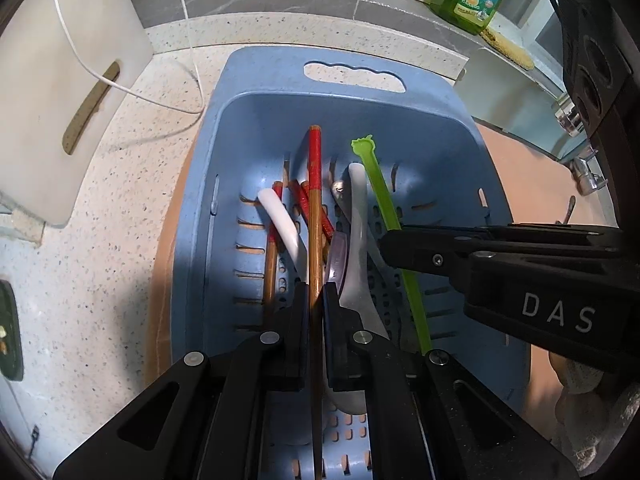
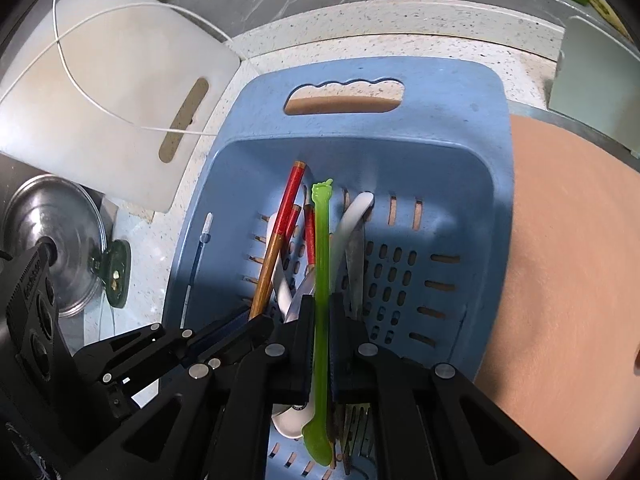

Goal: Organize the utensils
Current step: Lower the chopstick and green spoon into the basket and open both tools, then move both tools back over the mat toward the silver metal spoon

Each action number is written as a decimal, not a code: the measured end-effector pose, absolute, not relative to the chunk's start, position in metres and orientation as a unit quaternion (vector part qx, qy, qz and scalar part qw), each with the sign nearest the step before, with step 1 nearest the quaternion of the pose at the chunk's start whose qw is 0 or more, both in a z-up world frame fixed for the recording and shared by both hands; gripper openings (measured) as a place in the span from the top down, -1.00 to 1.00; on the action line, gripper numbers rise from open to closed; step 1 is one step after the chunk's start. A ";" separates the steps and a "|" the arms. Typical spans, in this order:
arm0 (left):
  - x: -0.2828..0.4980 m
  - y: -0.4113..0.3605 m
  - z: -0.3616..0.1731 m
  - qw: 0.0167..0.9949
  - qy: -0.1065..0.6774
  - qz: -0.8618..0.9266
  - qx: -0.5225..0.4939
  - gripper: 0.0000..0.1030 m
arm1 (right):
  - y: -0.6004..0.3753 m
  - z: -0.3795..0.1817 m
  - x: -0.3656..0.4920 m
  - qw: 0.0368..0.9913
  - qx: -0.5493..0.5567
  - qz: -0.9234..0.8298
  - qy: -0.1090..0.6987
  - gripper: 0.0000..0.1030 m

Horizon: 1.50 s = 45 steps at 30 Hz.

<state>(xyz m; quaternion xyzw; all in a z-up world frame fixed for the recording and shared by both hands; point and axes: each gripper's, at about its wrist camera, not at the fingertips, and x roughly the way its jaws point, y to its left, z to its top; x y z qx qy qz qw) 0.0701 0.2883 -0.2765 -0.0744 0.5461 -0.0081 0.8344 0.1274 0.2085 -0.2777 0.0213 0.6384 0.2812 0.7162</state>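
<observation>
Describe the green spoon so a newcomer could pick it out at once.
Find the blue basket on the speckled counter. Among the utensils piled inside, the right claw is shut on the green spoon. It is the only translucent lime piece, thin, among red-topped chopsticks and white spoons.

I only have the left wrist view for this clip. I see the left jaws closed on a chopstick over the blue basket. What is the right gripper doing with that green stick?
Observer: The right gripper is shut on the green stick, partway along its handle.
Operator: Is it a stick or a spoon?
Observer: A spoon; its small green bowl shows below the jaws in the right wrist view.
Operator: Anything left of the basket that I miss?
Observer: A metal pot lid lies there, below the white cutting board.
</observation>
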 end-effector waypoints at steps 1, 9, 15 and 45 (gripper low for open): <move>0.070 0.288 -0.277 0.834 0.547 -0.007 -0.074 0.89 | 0.209 -0.278 0.128 0.716 0.020 0.281 0.639 0.88; 0.072 0.286 -0.281 0.831 0.553 -0.005 -0.068 0.89 | 0.217 -0.280 0.135 0.717 0.001 0.275 0.641 0.88; 0.073 0.286 -0.282 0.830 0.554 -0.005 -0.070 0.89 | 0.222 -0.282 0.137 0.713 -0.012 0.275 0.645 0.88; 0.039 0.277 -0.246 0.849 0.524 0.036 -0.061 0.72 | 0.181 -0.212 0.099 0.765 -0.072 0.322 0.552 0.46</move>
